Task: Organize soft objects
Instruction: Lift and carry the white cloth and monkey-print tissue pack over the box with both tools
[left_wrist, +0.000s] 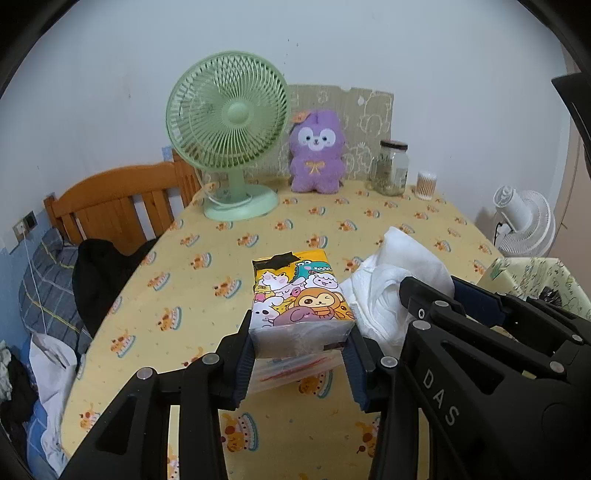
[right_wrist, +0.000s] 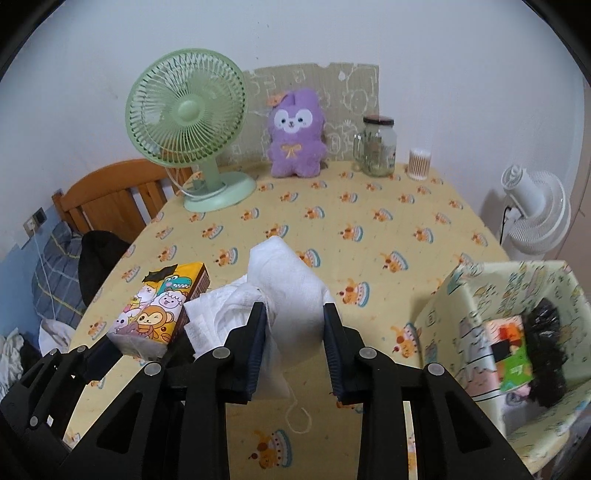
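Both grippers point downward at a slant over the yellow tablecloth (right_wrist: 369, 206). Left gripper (left_wrist: 301, 360) pinches a tissue pack (left_wrist: 301, 299) with cartoon animals by its near end, and the pack is lifted above the cloth; a clear plastic pouch (left_wrist: 295, 371) lies under it. Right gripper (right_wrist: 295, 347), just beside the left one, squeezes a white cloth (right_wrist: 291, 291) between its pads, the cloth bulging up ahead of the fingers and a thread hanging below. To the right of this gripper stands a patterned box (right_wrist: 461, 295) with items inside. Far ahead are a green fan (right_wrist: 186, 110) and a purple plush toy (right_wrist: 295, 136).
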